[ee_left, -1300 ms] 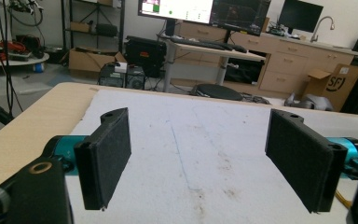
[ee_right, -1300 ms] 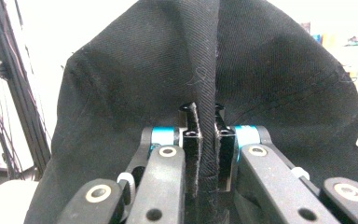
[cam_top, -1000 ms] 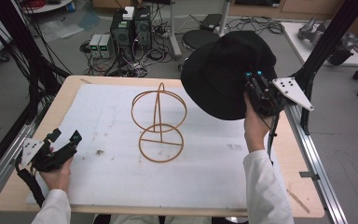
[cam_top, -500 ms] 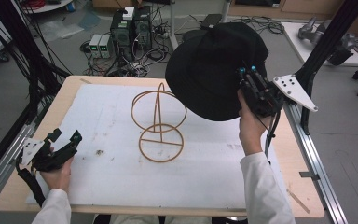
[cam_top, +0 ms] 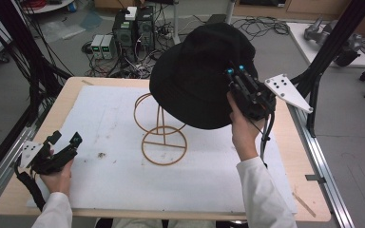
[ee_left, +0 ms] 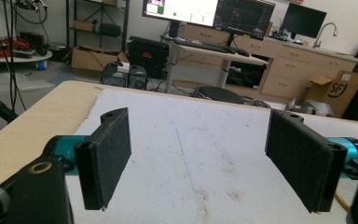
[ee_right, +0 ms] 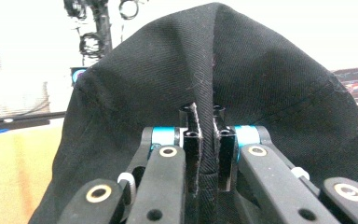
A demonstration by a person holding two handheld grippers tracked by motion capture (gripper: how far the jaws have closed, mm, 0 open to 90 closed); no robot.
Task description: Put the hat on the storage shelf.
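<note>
The right gripper [cam_top: 235, 80], jaws clamped on a fold of the black fabric bucket hat [cam_top: 195, 76], holds it above the brown wire hat stand [cam_top: 161, 135], while the left gripper [cam_top: 64, 142] rests wide open on the tabletop [cam_top: 66, 102].

**Hat swings over the stand**

I carry the black hat [cam_top: 195, 76], pinched in my right gripper [cam_top: 235, 80], leftward and a little higher than a second ago. It now hangs above the wire stand [cam_top: 164, 137] and hides the stand's top loop, which earlier stood clear beside it.
</note>
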